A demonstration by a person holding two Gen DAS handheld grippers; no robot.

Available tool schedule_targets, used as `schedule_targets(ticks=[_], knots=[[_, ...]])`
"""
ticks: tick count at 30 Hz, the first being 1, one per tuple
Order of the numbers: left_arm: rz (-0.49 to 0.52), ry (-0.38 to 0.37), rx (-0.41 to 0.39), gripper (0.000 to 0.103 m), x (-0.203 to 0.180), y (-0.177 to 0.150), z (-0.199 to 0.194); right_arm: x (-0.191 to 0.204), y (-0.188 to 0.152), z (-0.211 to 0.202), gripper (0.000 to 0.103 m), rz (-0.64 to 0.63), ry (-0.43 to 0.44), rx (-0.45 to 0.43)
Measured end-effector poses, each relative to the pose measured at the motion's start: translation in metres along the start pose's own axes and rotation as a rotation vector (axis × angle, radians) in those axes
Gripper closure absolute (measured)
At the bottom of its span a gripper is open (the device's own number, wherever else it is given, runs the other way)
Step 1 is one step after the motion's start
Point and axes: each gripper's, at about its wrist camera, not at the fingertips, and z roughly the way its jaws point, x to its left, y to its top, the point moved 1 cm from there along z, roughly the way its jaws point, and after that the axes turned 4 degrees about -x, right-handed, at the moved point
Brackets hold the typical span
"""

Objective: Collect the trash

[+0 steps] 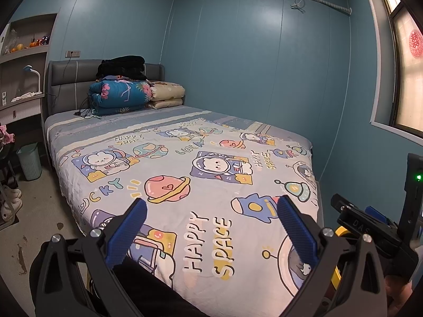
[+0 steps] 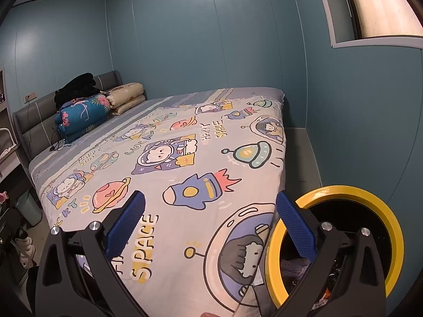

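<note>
Blue-walled bedroom: both grippers, left gripper [image 1: 211,237] and right gripper [image 2: 211,235], are held spread and empty; yellow-rimmed bin [image 2: 370,198] (likely light, stiff) is best gripped at its rim.

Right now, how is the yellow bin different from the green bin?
The yellow bin sits right beside the bed's foot, under the right gripper; the green bin stands far off on the floor by the shelves. The yellow bin has a bright, thick round rim; the green bin is pale and ribbed. Both stand open-topped.

Bed [image 1: 185,137] under cartoon space sheet [image 1: 211,185]; folded quilts [image 1: 121,95] stacked at headboard [image 1: 63,76]; dark clothes [image 1: 121,66] on top
</note>
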Motion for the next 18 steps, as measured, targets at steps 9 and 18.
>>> schedule_targets(ticks=[9,18], knots=[[0.002,-0.007,0.004,0.008,-0.0005,-0.0013,0.0014,-0.0001,-0.0009,0.0009,0.008,0.003,0.003,0.007],[0.007,-0.01,-0.001,0.008,-0.0008,-0.0016,0.0005,-0.0005,-0.0011,0.0015,0.008,0.004,0.003,0.009]])
